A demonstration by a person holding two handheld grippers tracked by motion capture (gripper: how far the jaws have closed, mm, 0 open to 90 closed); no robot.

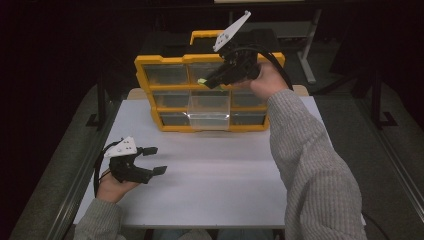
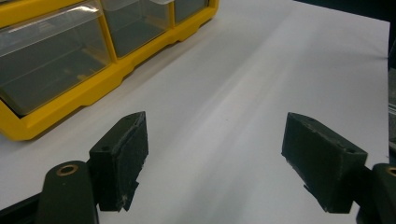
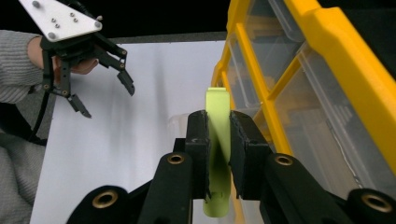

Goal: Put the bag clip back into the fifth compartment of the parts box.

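While the person's left hand rests low at the near left of the white bench (image 1: 210,180), the right gripper (image 1: 212,80) is held up in front of the yellow organiser (image 1: 142,75) at the far side, level with its upper rows of drawers. Its jaws are clamped on a thin lime-green strip (image 3: 218,140), which stands on edge between the two black pads and sticks out past them at both ends. From the high view the green strip shows as a small bright patch at the jaw tips, just in front of the organiser's middle column. One clear drawer (image 1: 209,112) in that middle column is pulled out toward the near side, below the raised gripper; the other drawers sit flush in the yellow frame. The left gripper (image 1: 156,160) lies well apart from all this, near the bench's left edge, pointing right, with its jaws spread wide and nothing between them, only bare bench showing in the gap. A grey sleeve covers each forearm, the right one reaching across the bench's right side.
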